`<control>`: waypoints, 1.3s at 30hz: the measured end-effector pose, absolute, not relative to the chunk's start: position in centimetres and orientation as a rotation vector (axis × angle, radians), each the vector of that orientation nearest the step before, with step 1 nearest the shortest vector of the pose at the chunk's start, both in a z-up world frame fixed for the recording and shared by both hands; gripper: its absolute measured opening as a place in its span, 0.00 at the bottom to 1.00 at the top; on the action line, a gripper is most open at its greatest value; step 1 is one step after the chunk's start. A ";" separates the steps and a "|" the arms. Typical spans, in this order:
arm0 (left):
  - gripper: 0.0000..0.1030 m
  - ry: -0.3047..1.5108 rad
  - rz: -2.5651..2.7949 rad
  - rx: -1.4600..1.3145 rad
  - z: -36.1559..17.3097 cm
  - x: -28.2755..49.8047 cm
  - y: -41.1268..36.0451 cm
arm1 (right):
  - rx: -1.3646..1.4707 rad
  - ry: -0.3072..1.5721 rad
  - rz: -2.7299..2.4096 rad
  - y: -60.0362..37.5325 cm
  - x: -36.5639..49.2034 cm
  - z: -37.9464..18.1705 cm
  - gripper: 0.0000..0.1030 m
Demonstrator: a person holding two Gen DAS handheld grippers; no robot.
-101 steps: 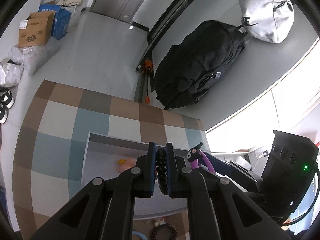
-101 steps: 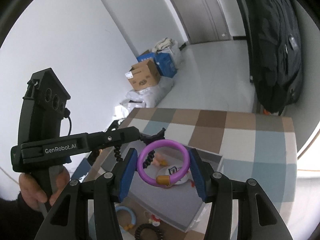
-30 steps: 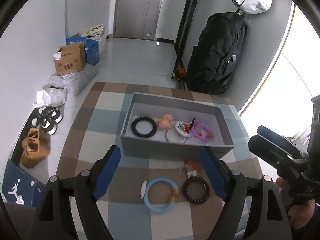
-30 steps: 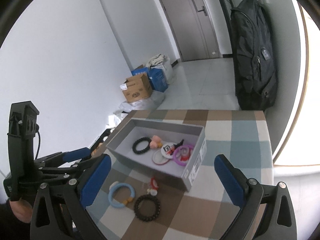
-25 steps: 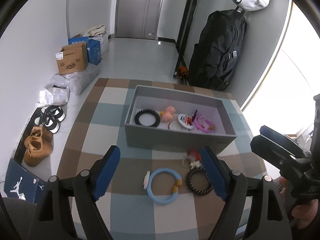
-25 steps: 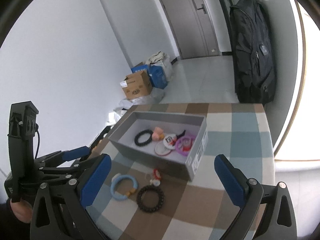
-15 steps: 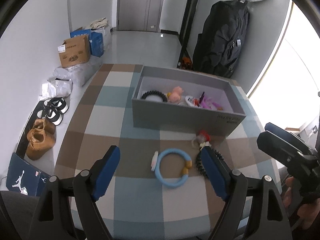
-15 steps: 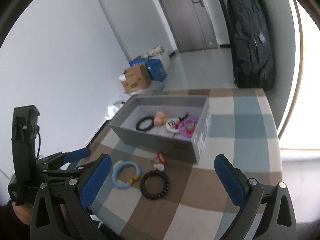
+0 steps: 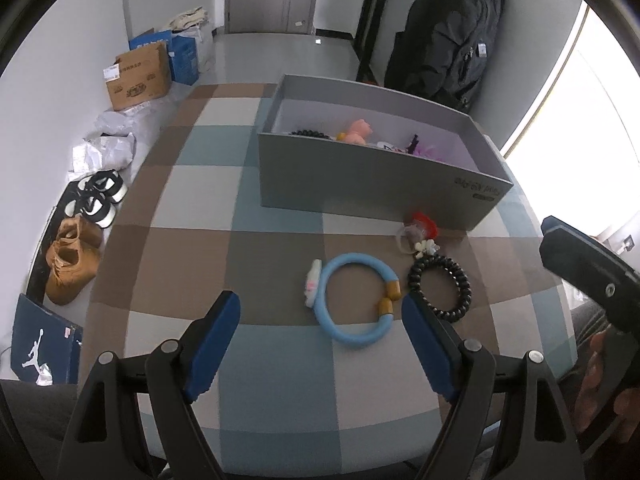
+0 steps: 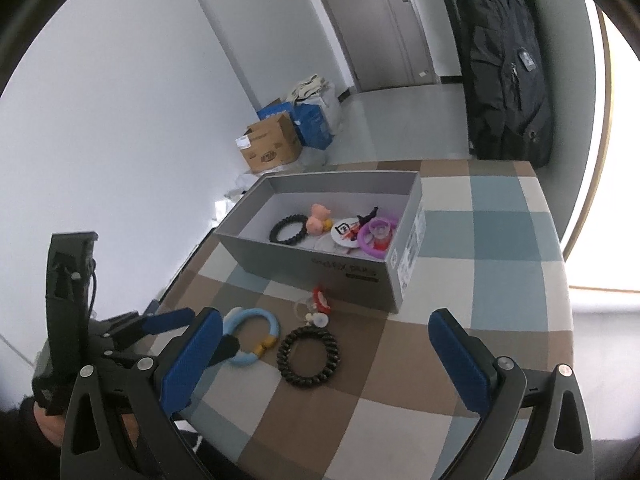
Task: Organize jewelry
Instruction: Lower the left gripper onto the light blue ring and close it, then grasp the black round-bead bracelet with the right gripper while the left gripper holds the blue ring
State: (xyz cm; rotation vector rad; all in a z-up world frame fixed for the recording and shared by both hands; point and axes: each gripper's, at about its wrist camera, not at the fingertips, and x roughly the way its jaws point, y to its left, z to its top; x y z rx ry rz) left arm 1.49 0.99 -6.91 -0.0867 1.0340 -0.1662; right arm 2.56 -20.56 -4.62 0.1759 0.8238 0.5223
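A grey box (image 9: 360,188) stands on the checked tablecloth and holds a black bead bracelet (image 10: 288,230), a pink figure (image 10: 318,218), a white disc (image 10: 344,232) and a purple ring (image 10: 378,236). In front of it lie a light blue bracelet (image 9: 354,300), a black coil hair tie (image 9: 440,286) and a small red and white charm ring (image 9: 418,234). My left gripper (image 9: 320,312) hangs open above the blue bracelet, empty. My right gripper (image 10: 326,324) is open and empty over the hair tie (image 10: 310,356).
The table (image 9: 192,200) ends close to my grippers at the near edge. On the floor to the left are shoes (image 9: 72,256), a cardboard box (image 9: 138,76) and bags. A black backpack (image 9: 448,36) hangs by the door.
The black bead bracelet and purple ring that my grippers held now lie in the box. Both grippers are open and have sunk toward the loose items in front of the box.
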 end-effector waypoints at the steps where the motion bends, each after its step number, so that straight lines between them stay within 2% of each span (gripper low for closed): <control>1: 0.77 1.039 -0.175 -0.081 -7.0 1.5 0.7 | 0.182 0.826 0.519 -20.7 2.6 -4.6 1.00; 7: 0.77 1.075 -0.177 -0.038 -7.9 1.8 -0.2 | 0.267 0.863 0.504 -22.0 3.4 -5.2 1.00; 21: 0.77 1.065 -0.165 0.076 -8.3 1.4 -1.4 | 0.234 0.868 0.499 -21.6 3.5 -5.3 1.00; 23: 0.69 1.058 -0.175 0.078 -8.3 1.5 -1.3 | 0.235 0.872 0.497 -21.6 3.6 -5.3 1.00; 25: 0.52 1.054 -0.196 0.084 -8.1 1.6 -1.4 | 0.242 0.874 0.494 -21.7 3.6 -5.3 1.00; 26: 0.49 1.051 -0.203 0.084 -8.0 1.5 -1.4 | 0.246 0.874 0.493 -21.8 3.6 -5.3 1.00; 39: 0.48 1.073 -0.236 -0.030 -7.6 1.8 -0.9 | 0.187 0.863 0.457 -21.3 3.3 -5.4 1.00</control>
